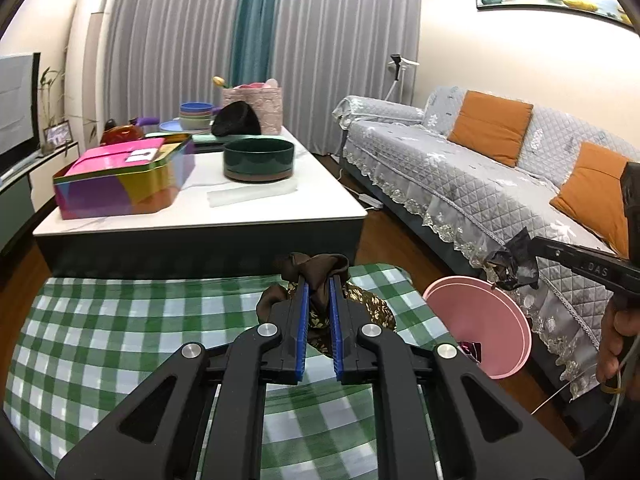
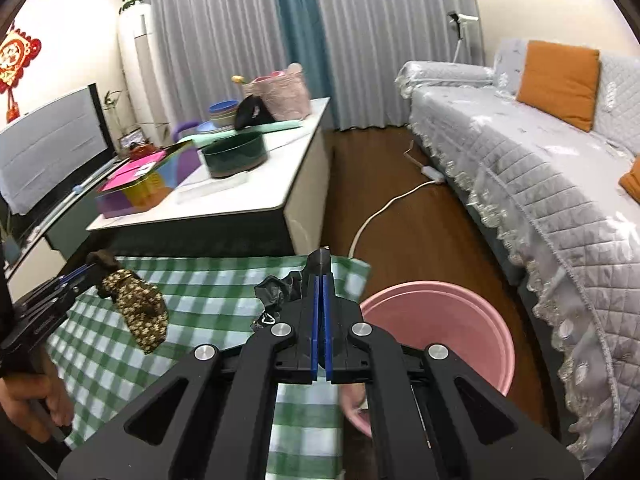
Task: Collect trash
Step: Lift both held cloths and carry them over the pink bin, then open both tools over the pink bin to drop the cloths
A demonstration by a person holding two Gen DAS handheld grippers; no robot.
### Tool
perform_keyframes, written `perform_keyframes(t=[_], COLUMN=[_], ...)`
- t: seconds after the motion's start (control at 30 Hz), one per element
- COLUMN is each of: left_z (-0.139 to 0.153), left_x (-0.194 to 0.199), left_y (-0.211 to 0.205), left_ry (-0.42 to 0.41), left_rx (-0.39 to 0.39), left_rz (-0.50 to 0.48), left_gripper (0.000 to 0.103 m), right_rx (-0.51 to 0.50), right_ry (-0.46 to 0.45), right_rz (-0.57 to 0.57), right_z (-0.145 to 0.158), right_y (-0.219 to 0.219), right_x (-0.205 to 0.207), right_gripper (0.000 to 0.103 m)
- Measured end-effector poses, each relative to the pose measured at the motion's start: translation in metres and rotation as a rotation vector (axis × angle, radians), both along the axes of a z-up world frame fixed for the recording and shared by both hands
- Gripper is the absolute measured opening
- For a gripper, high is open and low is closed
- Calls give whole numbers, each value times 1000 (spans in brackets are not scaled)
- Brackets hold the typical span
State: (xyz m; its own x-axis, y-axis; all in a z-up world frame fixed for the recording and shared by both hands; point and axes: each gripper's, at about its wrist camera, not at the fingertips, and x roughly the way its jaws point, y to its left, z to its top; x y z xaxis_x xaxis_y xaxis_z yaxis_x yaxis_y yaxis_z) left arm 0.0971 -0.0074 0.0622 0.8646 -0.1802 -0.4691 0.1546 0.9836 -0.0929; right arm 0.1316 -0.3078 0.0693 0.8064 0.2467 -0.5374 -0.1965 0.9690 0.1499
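Both pieces lifted, neither binned yet: left gripper [image 1: 318, 280] pinched on a brown patterned wrapper [image 2: 138, 308] drooping below its fingertips, right gripper [image 2: 320, 270] clamped on black crumpled plastic [image 2: 278, 290] bulging left of its fingertips, pink bin [image 2: 436, 340] just below-right.

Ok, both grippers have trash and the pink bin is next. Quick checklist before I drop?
1. Left gripper shut on brown patterned wrapper: ok.
2. Right gripper shut on black crumpled plastic: ok.
3. Pink bin mouth open and unblocked: ok.
4. Black plastic over the bin: not ok, it hangs over the green checked cloth.
5. Wrapper over the bin: not ok, over the cloth.
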Motion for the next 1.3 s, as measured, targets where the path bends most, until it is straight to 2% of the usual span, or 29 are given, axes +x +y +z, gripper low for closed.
perform_keyframes(t=[0.17,0.67,1.3], left_z=[-4,-16,-37], left_x=[5,37,79], left_y=[-22,-106,-193], left_ry=[-8,25,65], left_rx=[-3,28,75], left_rz=[-33,-175,-316], left_gripper=[10,10,10], right_rx=[-25,11,-29], right_ry=[-21,22,67], right_rz=[-63,-219,-271], right_z=[-3,-22,-41], right_y=[-33,-106,-123], right_x=[2,16,35], right_gripper=[2,2,3])
